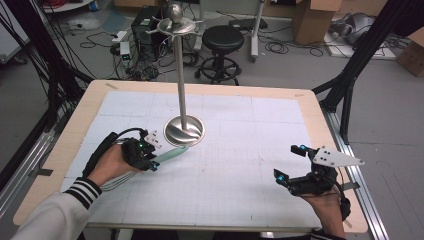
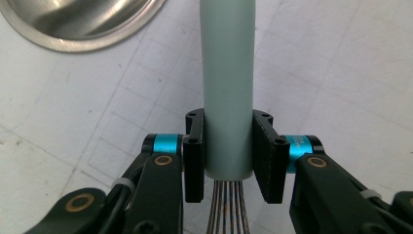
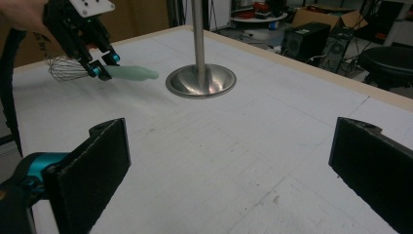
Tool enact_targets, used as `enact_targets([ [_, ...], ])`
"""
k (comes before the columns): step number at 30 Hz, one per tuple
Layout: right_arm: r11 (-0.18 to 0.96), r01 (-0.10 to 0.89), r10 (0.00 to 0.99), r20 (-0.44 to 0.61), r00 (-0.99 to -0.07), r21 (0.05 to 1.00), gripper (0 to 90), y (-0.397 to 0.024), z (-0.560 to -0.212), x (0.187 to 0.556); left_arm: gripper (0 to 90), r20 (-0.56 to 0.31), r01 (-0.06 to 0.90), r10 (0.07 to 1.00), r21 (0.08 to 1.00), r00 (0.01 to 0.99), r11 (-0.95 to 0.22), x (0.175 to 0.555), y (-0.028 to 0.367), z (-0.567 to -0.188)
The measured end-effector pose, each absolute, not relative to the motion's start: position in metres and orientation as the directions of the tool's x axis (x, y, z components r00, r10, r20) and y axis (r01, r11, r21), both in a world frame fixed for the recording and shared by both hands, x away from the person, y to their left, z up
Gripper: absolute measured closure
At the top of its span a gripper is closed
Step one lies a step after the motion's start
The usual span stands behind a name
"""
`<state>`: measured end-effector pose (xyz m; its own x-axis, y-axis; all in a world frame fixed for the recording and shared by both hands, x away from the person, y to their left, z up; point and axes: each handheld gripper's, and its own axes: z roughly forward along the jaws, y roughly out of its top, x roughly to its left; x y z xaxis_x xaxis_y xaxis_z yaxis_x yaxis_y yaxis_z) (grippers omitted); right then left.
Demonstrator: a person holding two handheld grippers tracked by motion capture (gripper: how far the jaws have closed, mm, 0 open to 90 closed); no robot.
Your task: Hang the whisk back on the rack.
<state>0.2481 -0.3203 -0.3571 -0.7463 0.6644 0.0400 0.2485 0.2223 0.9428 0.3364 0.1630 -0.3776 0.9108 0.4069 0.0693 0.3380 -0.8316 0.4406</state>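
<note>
A whisk with a pale green handle (image 1: pixel 171 153) and wire loops (image 3: pixel 65 68) is held roughly level just over the white mat. My left gripper (image 1: pixel 152 161) is shut on the handle (image 2: pixel 228 87) near the end where the wires (image 2: pixel 228 209) come out. The handle's free end points toward the round base (image 1: pixel 184 130) of a tall metal stand. At the table's front right, my right gripper (image 1: pixel 290 163) stands open with nothing between its jaws, as the right gripper view (image 3: pixel 238 165) shows.
The stand's pole (image 1: pixel 181 65) rises from mid-table to a hooked top (image 1: pixel 172 25). A white gridded mat (image 1: pixel 240 165) covers the wooden table (image 1: pixel 310 107). Beyond the far edge stand a black stool (image 1: pixel 222 42), a computer tower (image 1: pixel 145 30) and cardboard boxes (image 1: pixel 312 20).
</note>
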Motion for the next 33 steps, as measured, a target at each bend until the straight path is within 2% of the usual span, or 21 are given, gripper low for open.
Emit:
enact_targets([
  [8,0.224,0.249,0.665,0.039,-0.746,0.942,0.5,-0.321,-0.357,0.248,69.4,0.071,0.276,0.365,0.525,0.928,-0.805,0.331,0.169,-0.357],
  [12,0.225,0.25,0.665,0.039,-0.746,0.942,0.5,-0.321,-0.357,0.248,69.4,0.066,0.276,0.379,0.573,0.923,-0.772,0.33,0.173,-0.342],
  [24,0.223,0.255,0.667,0.044,-0.743,0.941,0.5,-0.322,-0.358,0.248,69.3,0.067,0.203,0.324,0.656,0.944,-0.727,0.327,0.193,-0.312],
  [33,0.226,0.255,0.669,0.04,-0.742,0.94,0.5,-0.322,-0.358,0.248,69.3,0.044,0.19,0.326,0.735,0.944,-0.651,0.326,0.214,-0.294],
])
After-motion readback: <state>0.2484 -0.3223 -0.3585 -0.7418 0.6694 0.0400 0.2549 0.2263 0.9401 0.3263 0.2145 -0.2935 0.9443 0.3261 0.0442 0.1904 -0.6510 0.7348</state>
